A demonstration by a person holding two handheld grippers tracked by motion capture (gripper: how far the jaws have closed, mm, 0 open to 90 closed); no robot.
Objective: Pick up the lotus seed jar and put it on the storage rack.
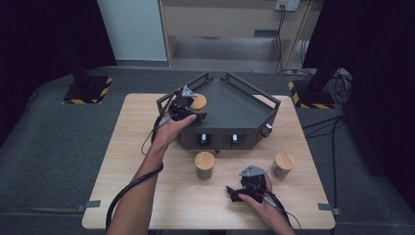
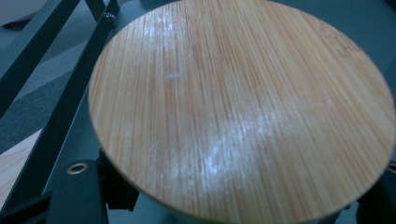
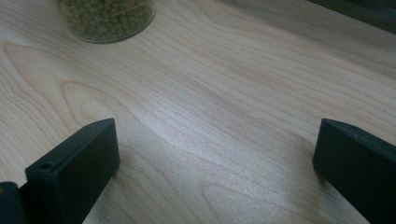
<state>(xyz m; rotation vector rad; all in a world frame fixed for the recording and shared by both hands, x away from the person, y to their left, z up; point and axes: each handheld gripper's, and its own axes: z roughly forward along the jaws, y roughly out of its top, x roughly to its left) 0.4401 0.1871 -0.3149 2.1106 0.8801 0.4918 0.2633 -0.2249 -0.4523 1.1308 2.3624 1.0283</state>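
My left gripper (image 1: 188, 111) is shut on a jar with a round bamboo lid (image 1: 198, 102), held at the left inner corner of the dark angular tray (image 1: 240, 105). In the left gripper view the lid (image 2: 243, 107) is very close, and the black fingertips (image 2: 116, 189) hug the jar just under its rim. My right gripper (image 1: 235, 193) rests on the wooden table near the front edge, pointing left. Its jaws stand wide open over bare wood (image 3: 215, 172) with nothing between them.
Two more bamboo-lidded jars stand on the table in front of the tray, one in the middle (image 1: 204, 164) and one at the right (image 1: 284, 164). A glass jar of green beans (image 3: 105, 18) lies ahead of the right gripper. The tray has a raised frame rail (image 2: 56, 116).
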